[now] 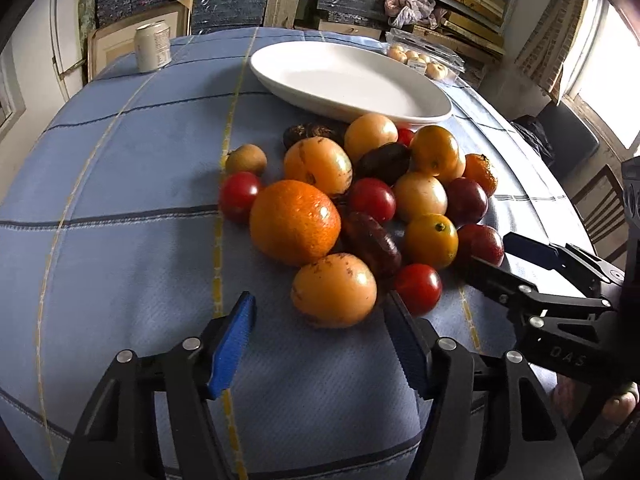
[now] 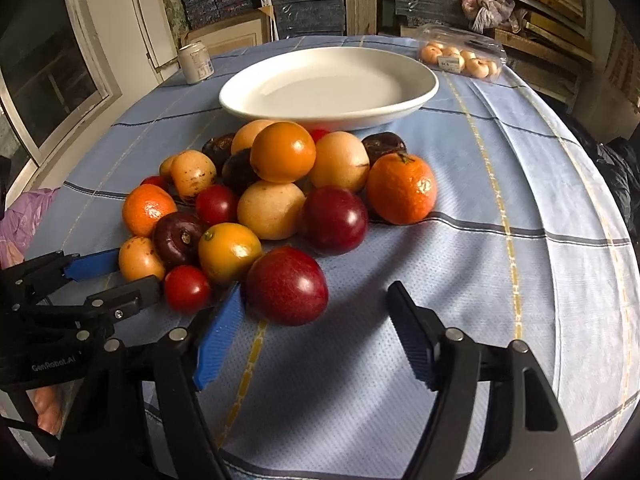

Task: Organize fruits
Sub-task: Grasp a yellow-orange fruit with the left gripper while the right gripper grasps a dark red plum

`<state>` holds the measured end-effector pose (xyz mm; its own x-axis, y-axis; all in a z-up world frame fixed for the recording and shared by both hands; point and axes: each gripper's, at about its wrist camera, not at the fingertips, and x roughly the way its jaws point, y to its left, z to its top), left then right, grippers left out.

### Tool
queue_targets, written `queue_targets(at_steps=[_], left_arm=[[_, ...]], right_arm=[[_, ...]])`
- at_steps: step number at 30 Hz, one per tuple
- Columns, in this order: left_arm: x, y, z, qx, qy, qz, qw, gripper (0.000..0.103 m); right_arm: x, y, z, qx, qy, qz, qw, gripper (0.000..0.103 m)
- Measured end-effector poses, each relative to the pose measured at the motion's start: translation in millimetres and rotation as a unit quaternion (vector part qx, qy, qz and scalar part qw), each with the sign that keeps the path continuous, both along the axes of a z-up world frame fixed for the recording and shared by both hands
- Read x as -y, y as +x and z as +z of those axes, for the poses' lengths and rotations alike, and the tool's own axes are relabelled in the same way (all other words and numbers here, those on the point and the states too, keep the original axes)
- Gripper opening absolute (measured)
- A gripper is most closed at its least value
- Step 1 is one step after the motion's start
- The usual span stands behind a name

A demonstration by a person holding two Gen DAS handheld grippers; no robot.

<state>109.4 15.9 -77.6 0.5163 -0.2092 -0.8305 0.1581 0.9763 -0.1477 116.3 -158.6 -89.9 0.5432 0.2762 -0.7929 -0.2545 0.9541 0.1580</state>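
A heap of fruit lies on the blue checked tablecloth (image 1: 120, 184) in front of an empty white oval plate (image 1: 348, 76), which also shows in the right wrist view (image 2: 328, 84). My left gripper (image 1: 320, 312) is open, its jaws on either side of a yellow-orange loquat (image 1: 334, 290). A large orange (image 1: 295, 222) lies just behind it. My right gripper (image 2: 320, 304) is open, with a red plum (image 2: 287, 285) by its left finger (image 2: 220, 336). It shows in the left wrist view (image 1: 500, 252) beside the heap. A mandarin (image 2: 401, 189) sits at the heap's right.
A drink can (image 1: 153, 46) stands at the far left of the table. A clear plastic box of small fruit (image 2: 460, 58) lies at the far right behind the plate. Shelves of boxes fill the background. A chair (image 1: 604, 208) stands at the right.
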Motion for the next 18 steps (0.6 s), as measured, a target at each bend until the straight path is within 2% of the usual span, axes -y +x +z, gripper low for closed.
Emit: queue_targets(at_steps=[4,11,14,18], left_arm=[[4.8,1.2,-1.6,0.007,0.007,-0.008,0.9999,0.050],[6.8,1.2,-2.6,0.018,0.009,-0.014,0.9997,0.045],[6.6,0.3,-3.1,0.020,0.001,-0.017,0.9997,0.042],[4.2,-0.8,-3.1,0.022,-0.006,-0.016,0.9996,0.041]], right_arm=[[-0.5,1.5,-2.8,-0.004,0.005,0.004,1.000,0.065],[-2.0,0.7,-4.6,-0.004,0.013,0.009,1.000,0.052],[-1.9,-0.8,-5.0,0.001,0.016,0.010,1.000,0.040],[-0.7,-1.9,-5.2,0.007,0.022,0.009,1.000,0.040]])
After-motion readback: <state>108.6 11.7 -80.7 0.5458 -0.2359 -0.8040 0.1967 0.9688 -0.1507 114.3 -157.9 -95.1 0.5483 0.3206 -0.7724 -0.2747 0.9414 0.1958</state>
